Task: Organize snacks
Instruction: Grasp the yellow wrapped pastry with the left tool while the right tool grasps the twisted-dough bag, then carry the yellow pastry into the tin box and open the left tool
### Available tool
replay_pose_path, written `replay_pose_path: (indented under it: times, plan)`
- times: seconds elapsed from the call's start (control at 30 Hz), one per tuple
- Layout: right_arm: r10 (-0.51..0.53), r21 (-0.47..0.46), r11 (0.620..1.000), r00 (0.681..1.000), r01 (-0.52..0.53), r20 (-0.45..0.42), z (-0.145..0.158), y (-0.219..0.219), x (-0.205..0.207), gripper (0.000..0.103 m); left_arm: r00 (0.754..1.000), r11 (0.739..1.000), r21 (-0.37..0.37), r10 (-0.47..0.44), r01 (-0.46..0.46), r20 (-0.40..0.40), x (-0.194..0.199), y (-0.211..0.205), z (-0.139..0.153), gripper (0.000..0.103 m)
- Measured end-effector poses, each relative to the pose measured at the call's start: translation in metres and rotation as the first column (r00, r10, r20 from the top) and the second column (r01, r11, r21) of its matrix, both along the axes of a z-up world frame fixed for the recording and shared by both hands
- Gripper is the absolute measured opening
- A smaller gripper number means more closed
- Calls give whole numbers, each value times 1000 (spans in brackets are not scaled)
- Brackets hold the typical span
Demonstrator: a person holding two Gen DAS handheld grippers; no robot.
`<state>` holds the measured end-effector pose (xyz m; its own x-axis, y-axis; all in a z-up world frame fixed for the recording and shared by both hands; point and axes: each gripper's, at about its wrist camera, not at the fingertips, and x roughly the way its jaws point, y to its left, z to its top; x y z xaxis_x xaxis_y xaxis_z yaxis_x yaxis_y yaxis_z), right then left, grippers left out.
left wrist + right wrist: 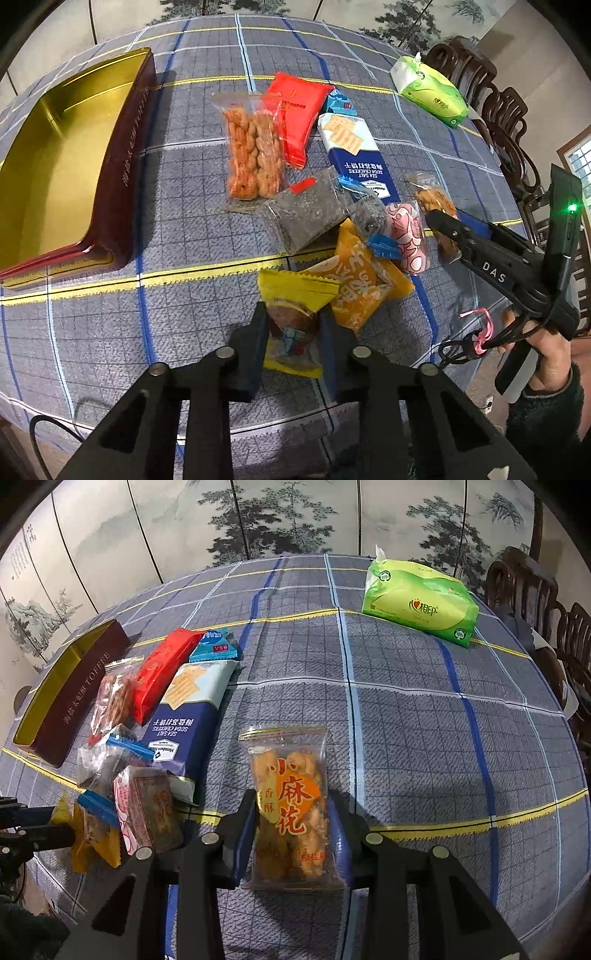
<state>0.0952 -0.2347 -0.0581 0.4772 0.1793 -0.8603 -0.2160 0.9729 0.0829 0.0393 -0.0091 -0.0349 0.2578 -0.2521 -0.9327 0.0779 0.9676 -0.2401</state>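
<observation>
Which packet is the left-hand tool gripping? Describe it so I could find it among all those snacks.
Start at the gold-lined tin on the checked tablecloth, then look across to the heap of snacks beside it. At the heap's near edge, the left gripper is shut on a small yellow packet. Unlike the orange packet it overlaps, it has a clear window showing something brown inside.

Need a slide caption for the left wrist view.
Left tool shut on yellow snack packet; open toffee tin waits nearby.

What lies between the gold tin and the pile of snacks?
Nothing: in the left wrist view, only bare checked tablecloth separates the gold tin from the twisted-snack bag.
</observation>
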Motion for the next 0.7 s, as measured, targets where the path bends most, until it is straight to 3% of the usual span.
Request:
replay_pose_path:
  times: [0.43, 0.7]
  plan:
    - [-11, -23, 1000, 1000, 10, -7, 0, 3, 1, 37, 998, 1000, 12, 20, -20, 56, 0, 15, 17, 21]
    - [-20, -40, 999, 1000, 20, -6, 0, 6, -1, 37, 986, 995, 76, 53, -66, 161, 9, 45, 51, 21]
